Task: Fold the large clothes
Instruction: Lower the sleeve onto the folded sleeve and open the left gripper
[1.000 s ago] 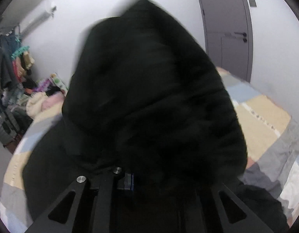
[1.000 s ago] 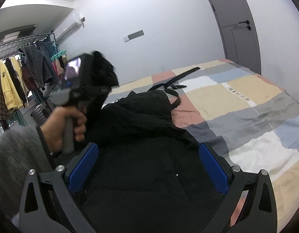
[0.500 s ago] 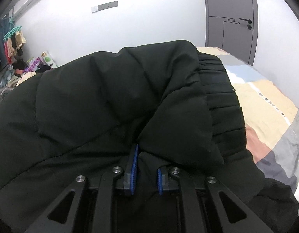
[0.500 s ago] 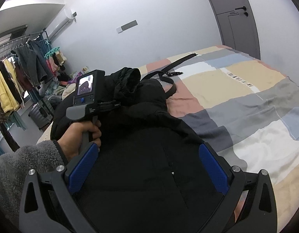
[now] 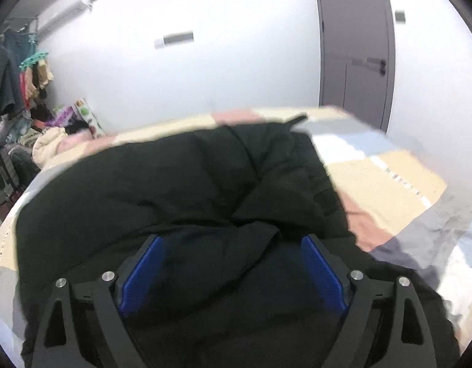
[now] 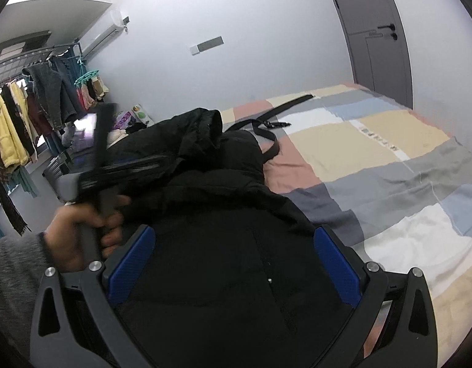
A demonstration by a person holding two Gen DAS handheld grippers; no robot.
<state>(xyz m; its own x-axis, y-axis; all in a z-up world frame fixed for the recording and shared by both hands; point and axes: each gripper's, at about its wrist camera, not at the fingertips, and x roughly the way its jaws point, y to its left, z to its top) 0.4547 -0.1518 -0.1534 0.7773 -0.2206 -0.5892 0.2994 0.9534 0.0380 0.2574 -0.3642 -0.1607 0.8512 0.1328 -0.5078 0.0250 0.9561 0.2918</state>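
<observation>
A black puffer jacket (image 5: 205, 178) lies on the bed with a sleeve fold heaped on its top part (image 6: 199, 132). My left gripper (image 5: 230, 242) hovers just over the jacket's near fold. Its jaws are opening wide, and the blue pads (image 5: 141, 276) stand apart from the fabric, gripping nothing. In the right wrist view this gripper (image 6: 104, 159) is a blur in a person's hand (image 6: 79, 230) at the jacket's left side. My right gripper (image 6: 234, 233) stands open above the jacket's lower body (image 6: 230, 276), with nothing held.
The bed has a patchwork cover (image 6: 374, 153), bare to the right of the jacket. A black belt (image 6: 266, 116) lies past the jacket toward the wall. A clothes rack (image 6: 21, 107) and a pile of clothes (image 5: 52, 144) stand at the left; a grey door (image 6: 377, 30) is at the far right.
The left gripper carried the jacket fold down onto the jacket, then went from shut on it to wide apart and drew back. The right gripper stayed put.
</observation>
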